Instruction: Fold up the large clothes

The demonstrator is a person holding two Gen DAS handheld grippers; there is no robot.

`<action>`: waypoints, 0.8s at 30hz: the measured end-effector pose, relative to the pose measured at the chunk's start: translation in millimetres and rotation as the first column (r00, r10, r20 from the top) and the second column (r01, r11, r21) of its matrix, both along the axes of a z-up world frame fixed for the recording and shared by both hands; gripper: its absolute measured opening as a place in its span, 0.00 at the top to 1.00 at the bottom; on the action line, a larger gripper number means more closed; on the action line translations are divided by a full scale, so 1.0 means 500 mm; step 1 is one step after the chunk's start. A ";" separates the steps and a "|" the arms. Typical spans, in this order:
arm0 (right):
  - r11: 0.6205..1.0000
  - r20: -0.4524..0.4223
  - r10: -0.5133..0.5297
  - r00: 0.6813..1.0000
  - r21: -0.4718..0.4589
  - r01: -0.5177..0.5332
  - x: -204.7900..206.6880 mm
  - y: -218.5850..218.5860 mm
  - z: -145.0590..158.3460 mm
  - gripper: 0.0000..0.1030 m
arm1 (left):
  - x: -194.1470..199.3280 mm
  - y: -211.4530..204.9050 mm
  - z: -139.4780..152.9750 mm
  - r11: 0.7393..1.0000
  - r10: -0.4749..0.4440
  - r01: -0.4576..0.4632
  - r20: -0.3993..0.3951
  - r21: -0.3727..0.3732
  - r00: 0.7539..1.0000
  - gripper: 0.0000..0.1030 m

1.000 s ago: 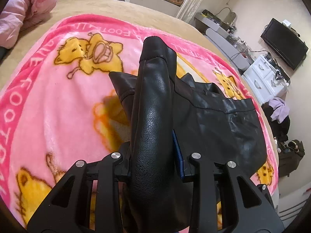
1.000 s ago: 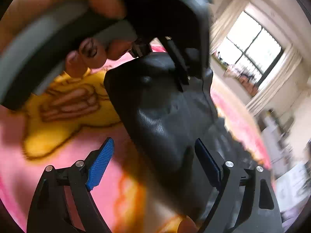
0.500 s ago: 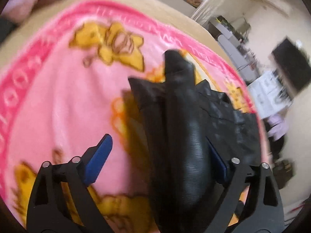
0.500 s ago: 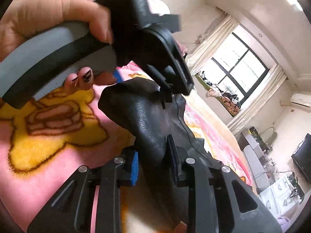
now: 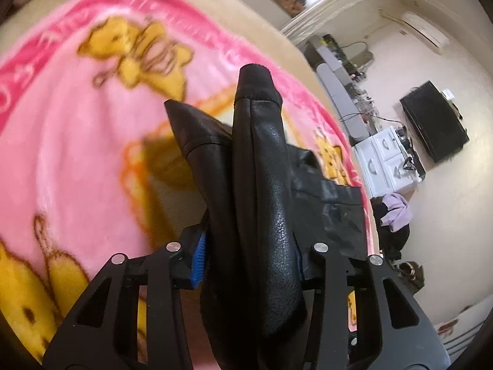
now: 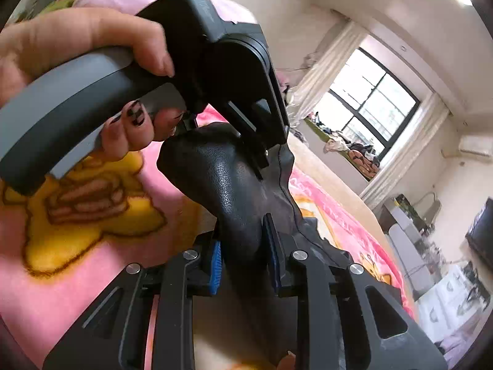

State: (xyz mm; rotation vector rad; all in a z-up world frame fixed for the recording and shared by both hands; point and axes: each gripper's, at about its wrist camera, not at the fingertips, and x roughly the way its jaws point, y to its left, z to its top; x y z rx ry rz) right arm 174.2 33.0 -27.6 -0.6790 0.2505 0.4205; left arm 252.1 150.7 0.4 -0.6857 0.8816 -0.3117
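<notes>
Leather everywhere, basically. We've got the black leather garment (image 5: 265, 185) bunched up over the pink cartoon blanket (image 5: 77, 141) that covers the bed, toward the blanket's far right side in the left wrist view, with part of it lifted off the blanket and the rest trailing flat toward the right edge.

Our left tool (image 5: 249, 262) has just been closing, and its blue pads now pinch a thick rolled fold of the garment, which sticks up and away past the fingertips. The jaws stand fairly narrow around that roll.

Our right tool (image 6: 243, 262) is clamped on another fold of the same garment (image 6: 228, 191), jaws narrow, blue pads (image 6: 215, 265) pressing in from both sides. It has just been closing too.

From the right wrist view we can see the person's hand (image 6: 77, 46) gripping the grey handle of the left tool, right above the leather, dark nail polish showing.

Beyond the bed: a window (image 6: 369, 104) with pale curtains and a dark TV (image 5: 434, 129) on the wall.
</notes>
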 end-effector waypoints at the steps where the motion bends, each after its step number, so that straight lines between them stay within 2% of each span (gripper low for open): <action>1: 1.000 0.002 -0.009 1.000 0.029 0.008 -0.002 -0.013 0.012 0.79 | -0.003 -0.005 0.010 1.000 0.003 -0.003 0.014 -0.001 1.000 0.68; 3: 0.998 0.003 -0.022 1.000 0.064 0.021 -0.007 -0.030 0.027 0.79 | -0.013 -0.030 0.047 1.000 0.009 -0.010 0.050 0.019 0.999 0.68; 7: 0.977 -0.033 -0.054 0.998 0.204 0.060 -0.009 -0.102 0.073 0.80 | -0.012 -0.091 0.103 0.999 0.006 -0.010 0.098 0.043 0.995 0.68; 12: 0.927 -0.070 -0.112 0.991 0.351 0.130 -0.002 -0.212 0.114 0.81 | 0.003 -0.232 0.190 0.989 -0.054 0.032 0.149 0.147 0.987 0.65; 17: 0.828 -0.148 -0.169 0.974 0.514 0.222 0.003 -0.348 0.129 0.82 | 0.017 -0.372 0.225 0.970 -0.137 0.097 0.169 0.225 0.976 0.60; 21: 0.750 -0.208 -0.214 0.954 0.591 0.297 0.002 -0.448 0.117 0.82 | 0.027 -0.487 0.224 0.944 -0.210 0.155 0.166 0.292 0.964 0.57; 24: 0.706 -0.251 -0.229 0.940 0.622 0.339 0.003 -0.492 0.096 0.82 | 0.033 -0.552 0.213 0.931 -0.253 0.197 0.152 0.308 0.955 0.55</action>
